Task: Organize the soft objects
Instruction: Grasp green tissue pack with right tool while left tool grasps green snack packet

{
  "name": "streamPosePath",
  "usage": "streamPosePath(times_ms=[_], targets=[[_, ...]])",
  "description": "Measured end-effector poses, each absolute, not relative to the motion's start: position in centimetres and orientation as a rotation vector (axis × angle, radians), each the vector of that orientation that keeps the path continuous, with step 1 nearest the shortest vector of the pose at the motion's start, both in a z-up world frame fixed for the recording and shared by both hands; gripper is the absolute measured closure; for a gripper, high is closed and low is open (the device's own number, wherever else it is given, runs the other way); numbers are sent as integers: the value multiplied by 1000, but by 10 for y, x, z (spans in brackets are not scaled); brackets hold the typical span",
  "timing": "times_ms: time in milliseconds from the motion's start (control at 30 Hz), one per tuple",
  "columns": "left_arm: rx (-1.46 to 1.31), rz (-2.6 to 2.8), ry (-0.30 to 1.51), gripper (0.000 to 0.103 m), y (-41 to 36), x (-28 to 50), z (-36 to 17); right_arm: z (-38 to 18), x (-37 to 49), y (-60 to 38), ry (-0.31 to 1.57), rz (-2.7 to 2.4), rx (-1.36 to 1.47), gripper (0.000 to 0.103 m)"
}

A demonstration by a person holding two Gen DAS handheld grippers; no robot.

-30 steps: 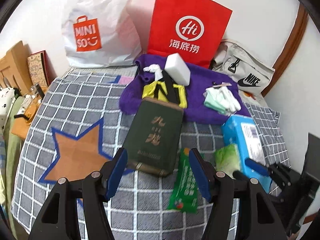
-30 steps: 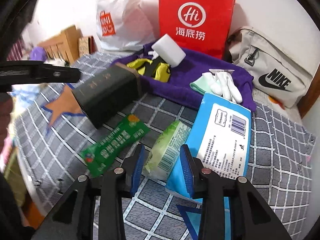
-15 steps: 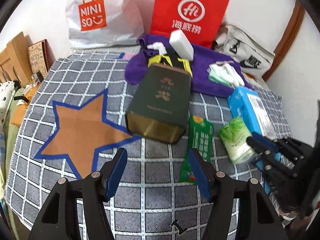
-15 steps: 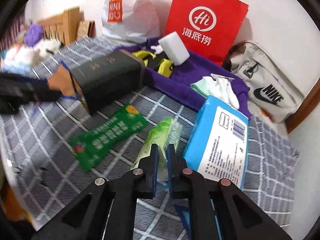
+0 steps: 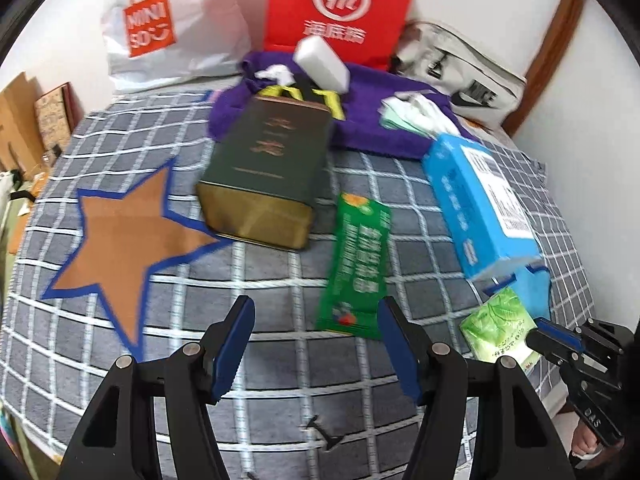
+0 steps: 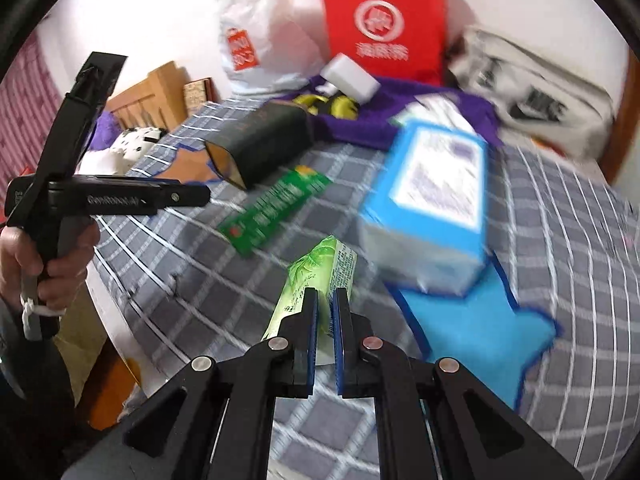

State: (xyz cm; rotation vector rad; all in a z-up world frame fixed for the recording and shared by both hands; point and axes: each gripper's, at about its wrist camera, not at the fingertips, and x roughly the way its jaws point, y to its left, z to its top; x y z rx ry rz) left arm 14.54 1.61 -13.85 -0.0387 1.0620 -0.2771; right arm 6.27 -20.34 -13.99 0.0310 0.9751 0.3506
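Observation:
My right gripper (image 6: 325, 296) is shut on a light green tissue pack (image 6: 316, 280) and holds it above the checked cloth; the pack also shows in the left wrist view (image 5: 498, 330). My left gripper (image 5: 314, 312) is open and empty, just short of a dark green flat packet (image 5: 358, 264). A blue tissue box (image 5: 476, 196) lies at the right, partly over a blue star patch (image 6: 480, 320). A dark green tin box (image 5: 268, 168) lies on its side mid-table. A purple towel (image 5: 372, 132) at the back holds a white sponge block (image 5: 322, 62), yellow-black cloth and white-green socks (image 5: 416, 116).
A red paper bag (image 5: 340, 8), a white Miniso bag (image 5: 160, 24) and a grey Nike bag (image 5: 464, 72) stand against the back wall. An orange star patch (image 5: 120, 232) is on the cloth at the left. Wooden furniture and soft toys (image 6: 132, 140) lie past the left edge.
My right gripper closed on the light green tissue pack and lifted it back toward the near right edge. My left gripper pulled back from the tin box, still open.

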Motion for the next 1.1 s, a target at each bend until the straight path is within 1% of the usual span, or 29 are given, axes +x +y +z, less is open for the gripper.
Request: streamPosePath(times_ms=[133,167,200,233,267,300,333,367,400,467,567,800,900,933,967,1000,1033,1067,1100], targets=[[14,-282,1071,41,-3,150,-148,-155,59,-230,998,316,91,95],[26,-278,1070,41,-7,153,-150,-158,59,-236,1002,310,104,92],[41,-282,1065,41,-12,156,-153,-160,58,-239,1004,304,109,91],[54,-284,1069,40,-17,159,-156,-162,58,-243,1001,300,118,88],[63,-283,1075,40,-20,162,-159,-164,58,-246,1004,310,131,73],[68,-282,1078,40,-23,164,-161,-166,58,-248,1008,322,140,62],[73,-280,1085,40,-26,166,-165,-166,58,-249,1002,326,147,43],[77,-279,1093,40,-28,168,-168,-165,57,-248,985,332,153,37],[79,-280,1099,40,-30,170,-171,-165,57,-246,978,347,157,37],[78,-280,1102,40,-32,172,-175,-166,59,-241,981,371,172,33],[81,-272,1088,40,-36,175,-177,-171,65,-231,986,387,180,29],[93,-288,1045,41,-44,177,-180,-185,75,-207,987,323,110,28],[133,-270,1026,55,-49,176,-181,-188,75,-198,973,282,38,29],[142,-270,1022,57,-50,175,-181,-188,75,-197,969,272,26,31],[143,-276,1019,59,-50,175,-181,-189,75,-197,967,261,22,35],[139,-281,1018,62,-50,174,-180,-189,76,-198,963,245,17,38],[132,-282,1019,65,-49,174,-180,-189,76,-199,956,224,8,46],[126,-283,1019,66,-49,174,-180,-189,76,-201,952,211,6,51],[118,-287,1020,68,-48,174,-180,-189,76,-202,953,214,15,51]])
